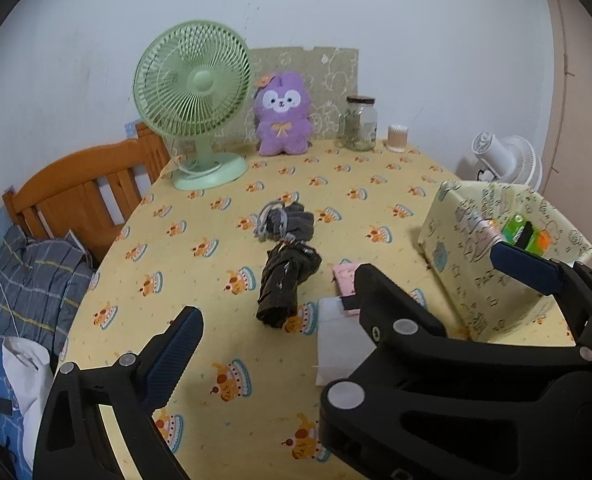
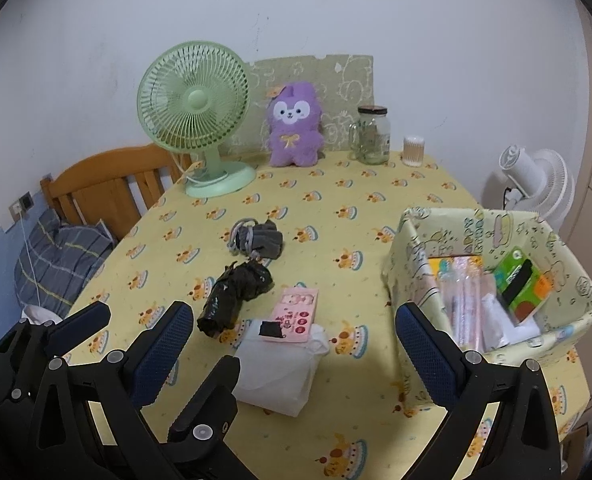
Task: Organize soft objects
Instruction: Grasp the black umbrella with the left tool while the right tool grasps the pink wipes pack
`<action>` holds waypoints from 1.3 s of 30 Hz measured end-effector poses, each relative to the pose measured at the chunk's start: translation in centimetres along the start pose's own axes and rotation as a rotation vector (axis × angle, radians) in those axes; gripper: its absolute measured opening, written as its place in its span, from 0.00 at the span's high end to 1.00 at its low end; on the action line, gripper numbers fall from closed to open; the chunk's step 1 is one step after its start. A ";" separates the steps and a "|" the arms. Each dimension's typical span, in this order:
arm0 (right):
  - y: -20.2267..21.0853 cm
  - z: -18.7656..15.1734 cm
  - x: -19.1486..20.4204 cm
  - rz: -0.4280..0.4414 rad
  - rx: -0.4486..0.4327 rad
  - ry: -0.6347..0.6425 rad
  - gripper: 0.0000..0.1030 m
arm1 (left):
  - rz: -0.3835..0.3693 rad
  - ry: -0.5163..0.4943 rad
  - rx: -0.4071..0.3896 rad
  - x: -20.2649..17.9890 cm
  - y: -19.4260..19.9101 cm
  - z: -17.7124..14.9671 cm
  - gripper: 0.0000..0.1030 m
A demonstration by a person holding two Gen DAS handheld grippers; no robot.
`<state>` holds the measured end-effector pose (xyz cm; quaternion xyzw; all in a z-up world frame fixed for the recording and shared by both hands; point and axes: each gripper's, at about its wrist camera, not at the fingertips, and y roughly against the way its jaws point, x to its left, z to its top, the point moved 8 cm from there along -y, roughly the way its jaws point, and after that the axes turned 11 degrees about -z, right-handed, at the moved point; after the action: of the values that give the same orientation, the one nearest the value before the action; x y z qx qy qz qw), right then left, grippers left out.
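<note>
On the yellow tablecloth (image 2: 335,216) lie a grey sock bundle (image 2: 262,240), a crumpled black plastic bag (image 2: 232,296), a pink packet (image 2: 296,314) and a white soft pack (image 2: 280,368). The bundle (image 1: 288,222), the bag (image 1: 284,284) and the white pack (image 1: 339,344) also show in the left wrist view. A patterned fabric box (image 2: 491,280) at the right holds several packets. My right gripper (image 2: 296,344) is open and empty above the white pack. My left gripper (image 1: 351,292) is open and empty, near the table's front.
A green fan (image 2: 196,116), a purple plush rabbit (image 2: 294,128), a glass jar (image 2: 371,134) and a cotton-swab cup (image 2: 413,150) stand along the back. A wooden bed frame (image 2: 108,184) with a pillow is at the left, a white fan (image 2: 535,184) at the right.
</note>
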<state>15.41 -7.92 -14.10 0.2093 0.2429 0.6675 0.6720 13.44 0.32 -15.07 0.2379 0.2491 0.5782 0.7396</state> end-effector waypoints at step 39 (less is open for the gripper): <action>-12.1 -2.0 1.6 -0.007 0.236 0.002 0.32 | 0.047 0.093 0.177 5.0 -11.3 -1.1 0.42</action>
<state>23.83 -6.70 -23.06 0.2856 0.3214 0.6320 0.6448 22.13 2.82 -23.63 0.2813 0.3275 0.5814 0.6896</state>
